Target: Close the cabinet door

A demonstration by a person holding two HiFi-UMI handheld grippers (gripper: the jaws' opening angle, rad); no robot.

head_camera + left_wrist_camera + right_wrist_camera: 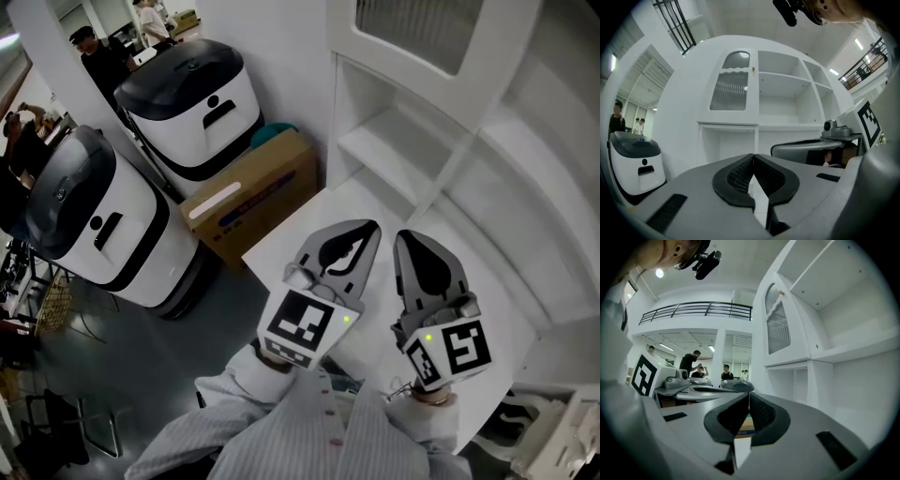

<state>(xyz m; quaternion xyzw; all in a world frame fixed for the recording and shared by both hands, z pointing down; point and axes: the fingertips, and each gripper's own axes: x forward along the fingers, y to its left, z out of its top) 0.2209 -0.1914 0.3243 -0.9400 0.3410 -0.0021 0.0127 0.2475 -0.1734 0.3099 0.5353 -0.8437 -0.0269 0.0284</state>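
Both claws are clenched with nothing between their pads. The left claw (368,231) (753,155) and right claw (404,238) (749,394) sit side by side, near the middle of the head view, over a white worktop (314,214). The cabinet (787,101) rises behind them. Its door (412,30) (731,85) (778,324), with ribbed glass, is at the upper left of the left gripper view and looks flush with the frame. Left of the worktop is a cardboard box (253,192), beside two white-and-black machines (192,103).
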